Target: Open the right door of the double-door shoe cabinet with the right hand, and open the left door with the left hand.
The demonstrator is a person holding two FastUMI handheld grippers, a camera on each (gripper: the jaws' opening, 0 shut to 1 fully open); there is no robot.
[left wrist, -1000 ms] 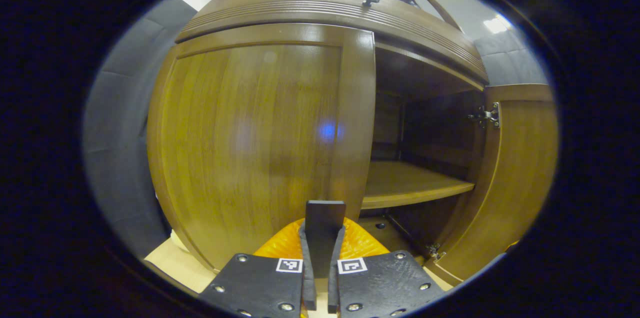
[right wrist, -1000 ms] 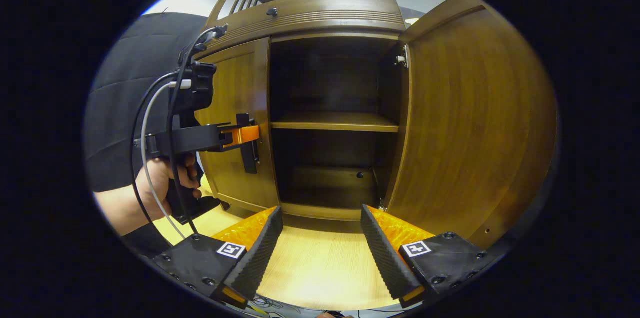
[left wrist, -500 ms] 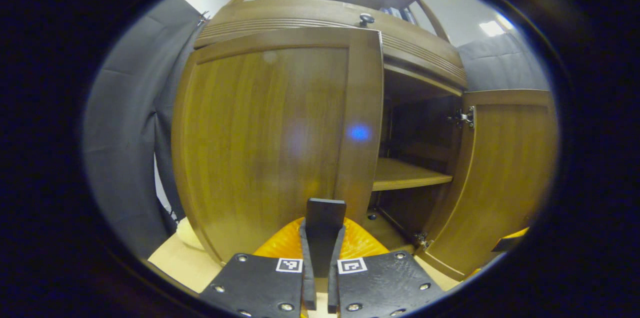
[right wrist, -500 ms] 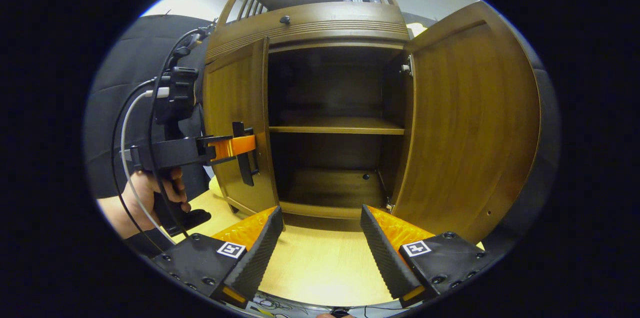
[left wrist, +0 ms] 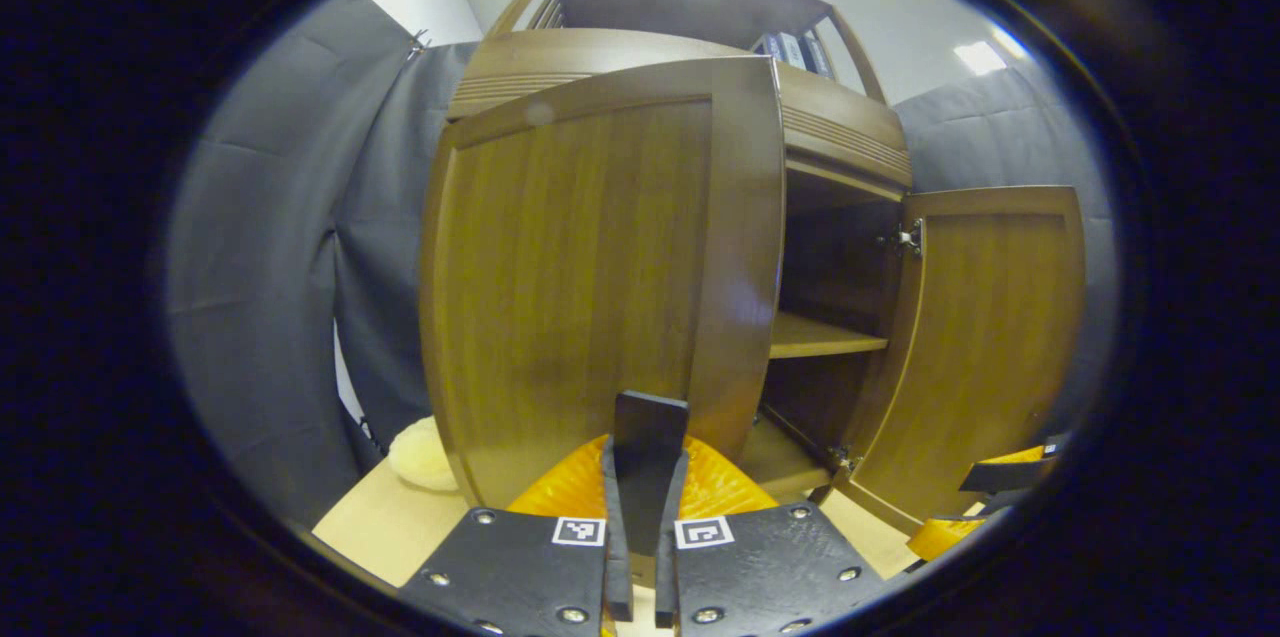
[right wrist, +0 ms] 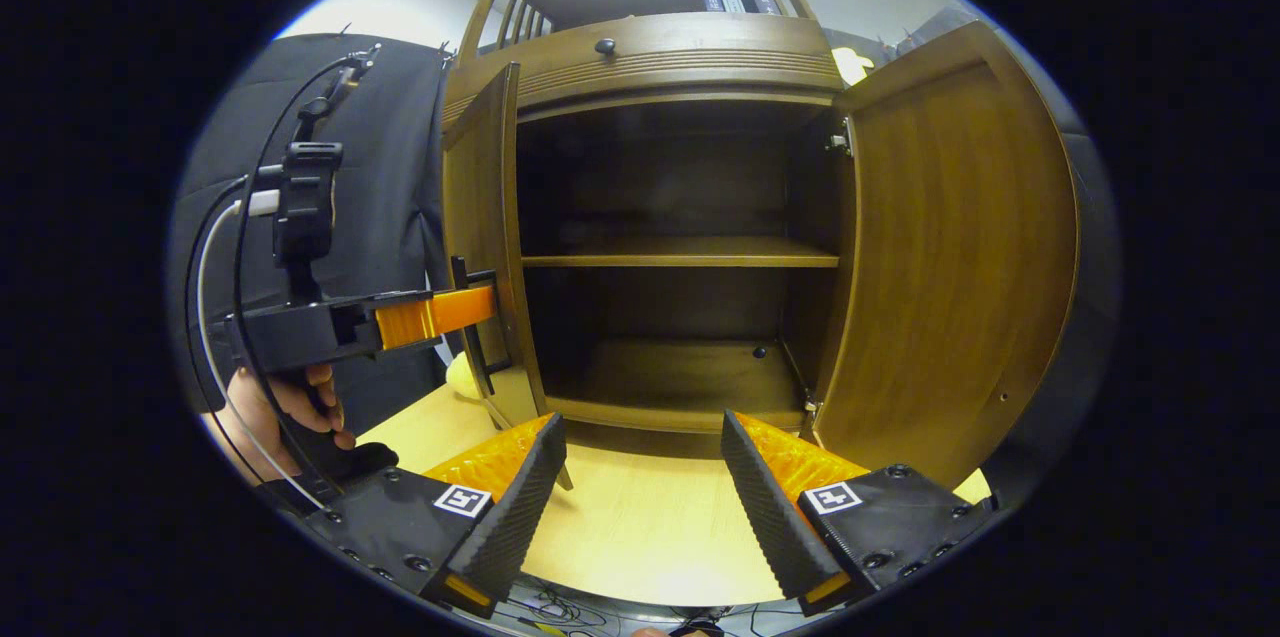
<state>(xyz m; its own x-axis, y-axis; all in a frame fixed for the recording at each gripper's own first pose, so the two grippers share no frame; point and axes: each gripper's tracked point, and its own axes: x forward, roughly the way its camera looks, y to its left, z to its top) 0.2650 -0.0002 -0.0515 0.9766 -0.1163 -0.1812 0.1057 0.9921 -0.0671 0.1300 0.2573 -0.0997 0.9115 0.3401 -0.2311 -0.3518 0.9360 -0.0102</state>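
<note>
Left gripper (left wrist: 640, 477) at lower centre, fingers pinching the left door's handle (left wrist: 648, 437); left door (left wrist: 600, 257) ajar; right gripper (right wrist: 640, 507) spread, right door (right wrist: 950, 257) open

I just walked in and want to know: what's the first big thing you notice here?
The brown wooden shoe cabinet in the middle, wide open and dark inside. Its right door is swung out, and the left gripper is clamped on the handle of the left door, pulling it open. The right gripper hovers open in front.
</note>
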